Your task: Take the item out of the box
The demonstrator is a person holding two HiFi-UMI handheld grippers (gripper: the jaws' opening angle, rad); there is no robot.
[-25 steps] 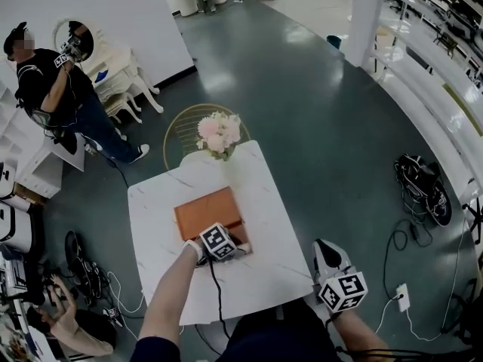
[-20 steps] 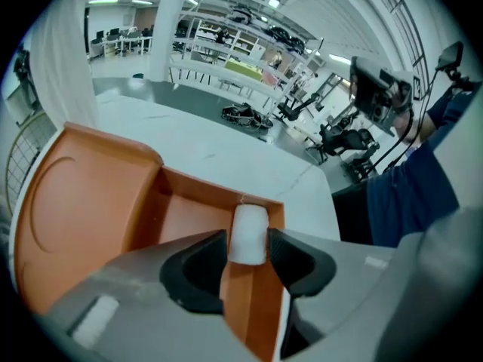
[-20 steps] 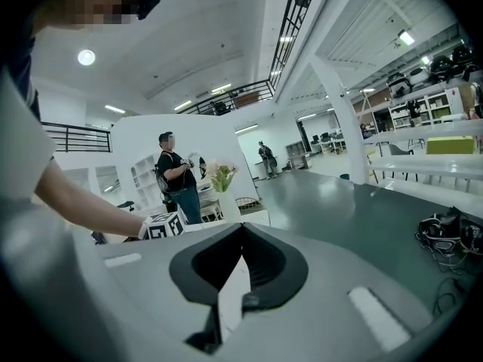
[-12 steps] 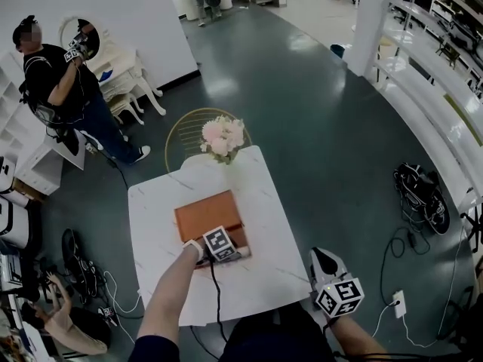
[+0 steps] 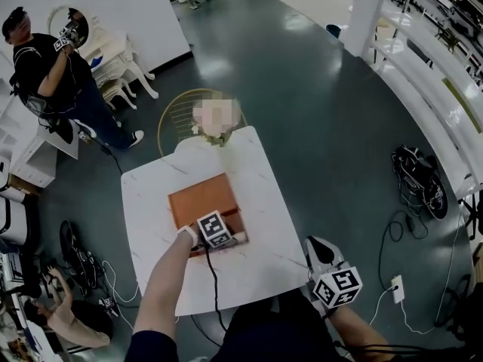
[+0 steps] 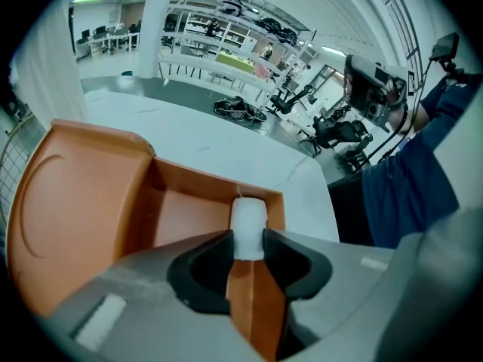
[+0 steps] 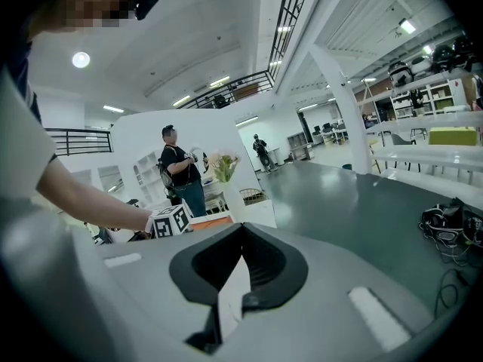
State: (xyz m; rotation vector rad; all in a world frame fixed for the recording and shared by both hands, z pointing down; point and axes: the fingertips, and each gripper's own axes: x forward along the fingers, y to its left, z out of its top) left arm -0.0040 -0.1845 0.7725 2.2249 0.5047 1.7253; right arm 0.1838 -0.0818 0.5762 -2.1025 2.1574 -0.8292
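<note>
An orange box (image 5: 198, 202) lies open on the white table (image 5: 256, 194). In the left gripper view its lid (image 6: 75, 202) folds back at the left and its tray (image 6: 181, 210) lies ahead. A small white cylinder-shaped item (image 6: 248, 228) stands in the tray's near right corner. My left gripper (image 6: 248, 241) reaches into that corner, and its jaws are closing with the item between them, both tips against its sides. In the head view the left gripper (image 5: 232, 238) is at the box's near right end. My right gripper (image 5: 317, 246) hangs off the table's near right corner, shut and empty (image 7: 240, 255).
A vase of flowers (image 5: 215, 123) stands at the table's far edge, with a gold wire chair (image 5: 175, 123) behind it. One person stands at the far left (image 5: 45, 74) and another crouches at the lower left (image 5: 60, 323). Cables and bags (image 5: 415, 183) lie on the floor at the right.
The head view has shifted a little, so the table sits lower and further left. The left gripper stays at the box's near right corner, and the right gripper has hardly moved.
</note>
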